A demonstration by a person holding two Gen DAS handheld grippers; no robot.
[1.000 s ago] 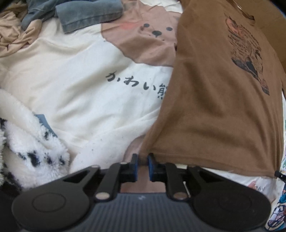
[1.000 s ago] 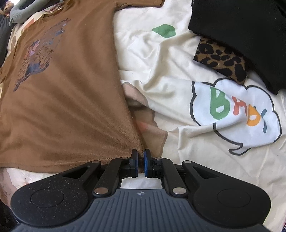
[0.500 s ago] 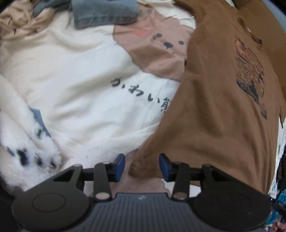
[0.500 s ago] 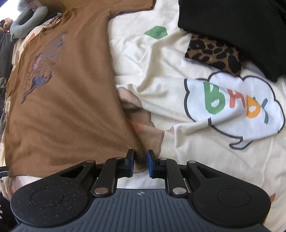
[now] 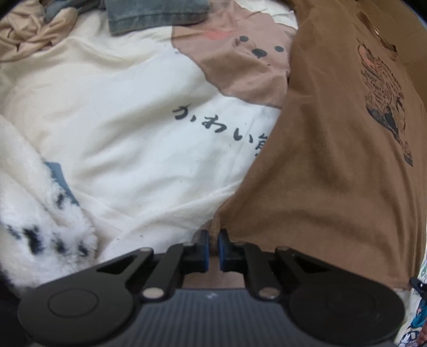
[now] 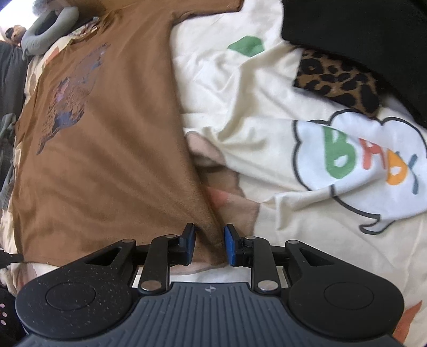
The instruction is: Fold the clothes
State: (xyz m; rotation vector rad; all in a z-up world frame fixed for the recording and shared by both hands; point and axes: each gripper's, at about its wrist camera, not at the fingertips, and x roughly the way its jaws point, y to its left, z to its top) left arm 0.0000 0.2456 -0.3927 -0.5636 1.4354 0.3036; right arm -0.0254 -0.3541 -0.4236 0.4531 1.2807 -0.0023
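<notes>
The brown T-shirt (image 5: 333,160) lies spread flat, print side up, on a bed covered by a cream cartoon sheet (image 5: 120,128). No fold shows in it yet: both side edges run straight, the bottom hem lies in one layer, and a sleeve sticks out at the far end in the right wrist view. So the folding proper looks to be at its very start, with the two lower corners being taken up and every fold left to make.

The left claw (image 5: 212,249) is closed nearly all the way, with the shirt's lower corner pinched between its blue pads. The right claw (image 6: 209,247) stands partly apart and its jaws are opening; the other hem corner lies between them, but the pads do not seem to press on it (so that corner is probably loose for now).

The shirt's long axis runs away from both claws, hem nearest them and collar at the far end, so the printed picture (image 6: 69,104) reads toward the top of each view. A black garment (image 6: 373,40), a leopard-print piece (image 6: 336,80), jeans (image 5: 157,13) and a fluffy spotted thing (image 5: 34,213) lie off to the sides, well apart from the shirt.
</notes>
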